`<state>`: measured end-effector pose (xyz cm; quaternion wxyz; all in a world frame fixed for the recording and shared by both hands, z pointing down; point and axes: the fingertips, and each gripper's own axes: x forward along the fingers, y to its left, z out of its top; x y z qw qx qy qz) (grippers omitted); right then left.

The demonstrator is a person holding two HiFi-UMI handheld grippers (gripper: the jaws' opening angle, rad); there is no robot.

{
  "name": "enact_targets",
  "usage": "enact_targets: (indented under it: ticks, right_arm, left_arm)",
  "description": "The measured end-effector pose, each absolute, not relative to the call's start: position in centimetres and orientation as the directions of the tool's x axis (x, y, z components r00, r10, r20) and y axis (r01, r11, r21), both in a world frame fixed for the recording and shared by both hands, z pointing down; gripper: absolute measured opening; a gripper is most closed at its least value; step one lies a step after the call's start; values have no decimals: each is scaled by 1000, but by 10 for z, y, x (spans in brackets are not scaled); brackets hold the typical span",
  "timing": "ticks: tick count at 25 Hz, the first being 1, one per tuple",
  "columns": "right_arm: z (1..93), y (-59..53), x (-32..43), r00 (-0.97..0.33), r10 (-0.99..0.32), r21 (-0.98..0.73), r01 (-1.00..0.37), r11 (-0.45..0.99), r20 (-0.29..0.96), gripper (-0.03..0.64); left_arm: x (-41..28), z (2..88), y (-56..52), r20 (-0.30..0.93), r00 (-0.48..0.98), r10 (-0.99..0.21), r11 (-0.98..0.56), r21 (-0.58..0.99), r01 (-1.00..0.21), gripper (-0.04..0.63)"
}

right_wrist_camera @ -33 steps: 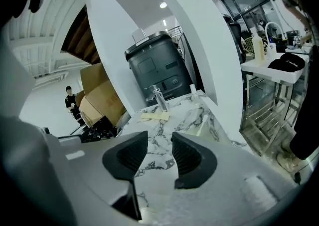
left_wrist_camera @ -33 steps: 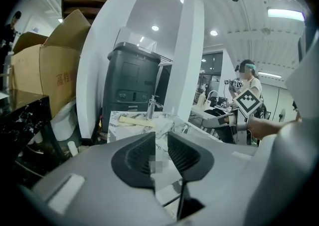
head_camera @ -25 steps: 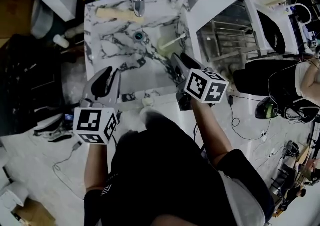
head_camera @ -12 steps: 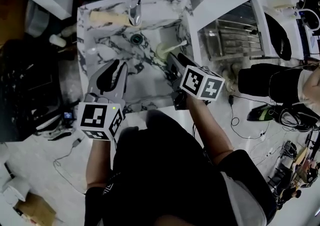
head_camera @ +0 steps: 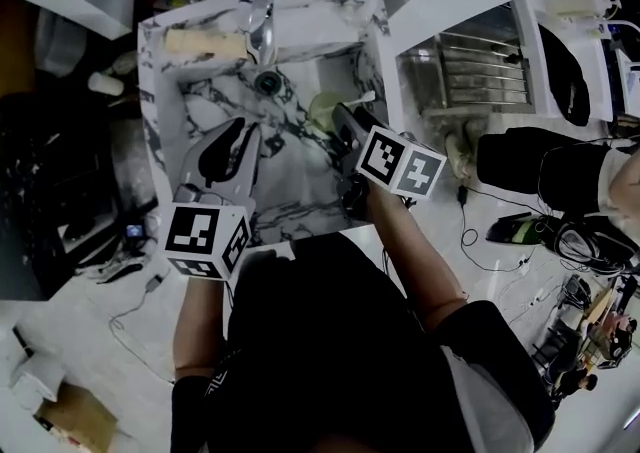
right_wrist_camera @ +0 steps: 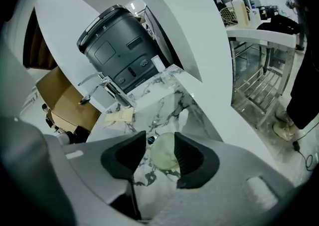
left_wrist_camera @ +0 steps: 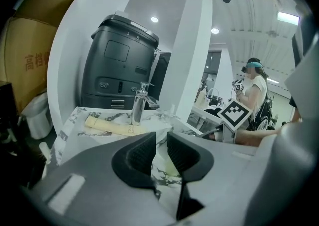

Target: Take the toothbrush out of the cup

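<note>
We judge the main risk to be tipping the pale green round cup (head_camera: 322, 111), which stands in the white, grey-veined marble sink (head_camera: 290, 191). Our right gripper (right_wrist_camera: 159, 140) hangs just beside it, so a jaw could catch the rim instead of the slim white toothbrush (head_camera: 360, 98) that leans out of the cup to the right. The right jaws are wide apart and grip nothing; the cup shows beyond the gap. Our left gripper (left_wrist_camera: 161, 140) is parted narrowly and is empty.
</note>
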<state>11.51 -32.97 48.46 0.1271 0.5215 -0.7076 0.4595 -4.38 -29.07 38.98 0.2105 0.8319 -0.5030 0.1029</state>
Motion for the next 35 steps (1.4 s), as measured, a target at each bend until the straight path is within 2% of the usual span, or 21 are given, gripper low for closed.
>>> enact_targets:
  ticks: [10, 24, 30, 33, 35]
  right_arm:
    - [510, -338, 114, -377, -596, -498, -866, -44, 709, 170]
    - [520, -346, 124, -250, -642, -449, -878, -166, 725, 167]
    - [527, -352, 128, -225, -648, -428, -887, -173, 728, 99]
    - [528, -353, 130, -220, -648, -421, -891, -171, 729, 44]
    - [527, -354, 129, -227, -649, -423, -892, -162, 726, 41]
  left_arm:
    - [-39, 407, -300, 404, 504, -763, -398, 321, -860, 92]
    - [-23, 414, -299, 406, 536, -740, -406, 366, -837, 91]
    - [-26, 417, -297, 416, 520, -746, -385, 368, -846, 91]
    - [-32, 419, -297, 422, 504, -754, -369, 363, -856, 89]
    - [-36, 419, -297, 423, 491, -761, -357, 360, -862, 89]
